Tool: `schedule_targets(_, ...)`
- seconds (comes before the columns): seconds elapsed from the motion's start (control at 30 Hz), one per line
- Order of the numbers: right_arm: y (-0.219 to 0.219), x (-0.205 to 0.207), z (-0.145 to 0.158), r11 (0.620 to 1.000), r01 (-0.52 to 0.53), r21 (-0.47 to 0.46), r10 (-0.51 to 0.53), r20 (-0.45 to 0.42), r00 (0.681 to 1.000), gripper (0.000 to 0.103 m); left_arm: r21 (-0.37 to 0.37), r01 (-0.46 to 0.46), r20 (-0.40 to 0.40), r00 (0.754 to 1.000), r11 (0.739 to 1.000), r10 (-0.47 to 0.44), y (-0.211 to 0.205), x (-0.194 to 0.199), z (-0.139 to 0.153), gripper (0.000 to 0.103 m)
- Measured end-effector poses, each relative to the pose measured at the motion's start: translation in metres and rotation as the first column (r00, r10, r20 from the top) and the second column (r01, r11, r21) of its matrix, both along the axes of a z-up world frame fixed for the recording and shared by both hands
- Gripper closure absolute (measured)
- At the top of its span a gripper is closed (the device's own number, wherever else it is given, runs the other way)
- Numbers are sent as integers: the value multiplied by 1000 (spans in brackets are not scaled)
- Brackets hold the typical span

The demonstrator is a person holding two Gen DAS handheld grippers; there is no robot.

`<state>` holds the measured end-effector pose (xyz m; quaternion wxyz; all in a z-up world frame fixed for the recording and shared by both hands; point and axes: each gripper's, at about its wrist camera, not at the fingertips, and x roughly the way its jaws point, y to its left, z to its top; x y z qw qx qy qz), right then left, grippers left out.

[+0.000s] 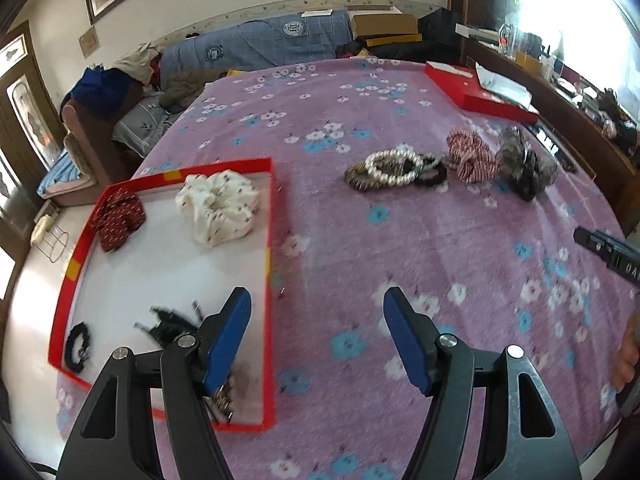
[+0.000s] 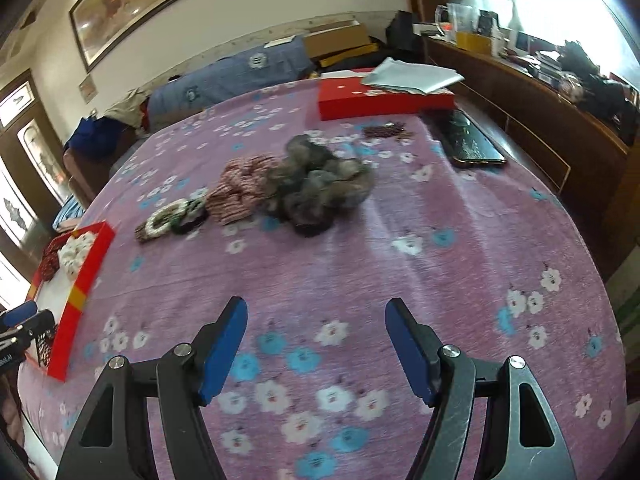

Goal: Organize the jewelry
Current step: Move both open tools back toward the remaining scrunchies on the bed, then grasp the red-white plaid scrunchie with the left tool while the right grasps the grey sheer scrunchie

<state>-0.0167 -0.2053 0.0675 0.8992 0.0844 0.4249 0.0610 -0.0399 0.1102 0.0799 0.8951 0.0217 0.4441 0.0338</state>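
A red-rimmed tray (image 1: 270,240) lies on the left of the purple floral bedspread. It holds a white scrunchie (image 1: 218,208), a dark red scrunchie (image 1: 118,216), black hair clips (image 1: 168,322) and a small black band (image 1: 77,346). On the bedspread beyond lie a pearl bracelet (image 1: 394,168) with dark bands, a red-white scrunchie (image 1: 472,156) and a grey scrunchie (image 1: 524,168). The same pile shows in the right wrist view: pearl bracelet (image 2: 166,216), red-white scrunchie (image 2: 242,188), grey scrunchie (image 2: 320,184). My left gripper (image 1: 318,300) is open and empty at the tray's right edge. My right gripper (image 2: 316,308) is open and empty over bare bedspread.
A red box lid (image 2: 384,100) with paper on it lies at the far side. A phone (image 2: 470,140) and a dark beaded string (image 2: 386,131) lie near it. A wooden bench (image 2: 560,120) runs along the right. Folded bedding (image 1: 256,46) sits at the back.
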Motion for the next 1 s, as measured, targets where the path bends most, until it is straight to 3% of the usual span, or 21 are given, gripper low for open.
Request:
schedule_targets(0.43,-18,62,7,997,71,40,-71,2,997,28,-95,36,-28,999,995,-38,-20,101,3,36)
schedule_targets(0.6,-11,94,4,994,103,38,-104,32,994,28,-172,81,-39,995,982,-89,-36,138,3,44)
schedule_targets(1.0,-12,116,-24,997,68,42,-68,6,998,28,-250,193,-78,973,949,-218,-123,216,-26,44)
